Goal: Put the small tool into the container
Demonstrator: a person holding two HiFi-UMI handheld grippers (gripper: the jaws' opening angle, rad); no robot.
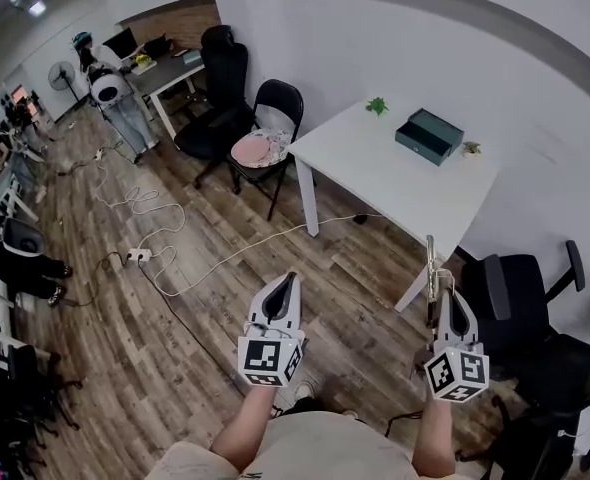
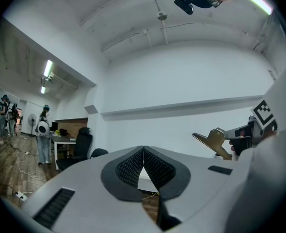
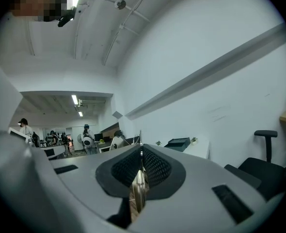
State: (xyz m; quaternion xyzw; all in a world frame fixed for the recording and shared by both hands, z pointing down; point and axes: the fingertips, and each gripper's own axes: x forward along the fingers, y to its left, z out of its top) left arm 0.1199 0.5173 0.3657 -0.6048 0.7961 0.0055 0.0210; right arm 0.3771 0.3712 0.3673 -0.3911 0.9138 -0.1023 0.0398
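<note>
My right gripper (image 1: 442,294) is shut on the small tool (image 1: 431,266), a thin flat brass-coloured piece that sticks out past the fingertips. In the right gripper view the tool (image 3: 139,188) sits edge-on between the closed pads. The container (image 1: 430,136) is a dark teal box on the white table (image 1: 375,173), well ahead of both grippers; it also shows in the right gripper view as a dark box (image 3: 178,143). My left gripper (image 1: 293,279) hangs over the wooden floor, shut with nothing in it (image 2: 143,150). The left gripper view catches the held tool (image 2: 215,142) off to the right.
Two small plants (image 1: 377,106) (image 1: 471,148) flank the box on the table. Black chairs (image 1: 275,108) stand at the table's left end, one bearing a pink cushion (image 1: 258,149). An office chair (image 1: 520,298) is at my right. Cables and a power strip (image 1: 140,256) lie on the floor.
</note>
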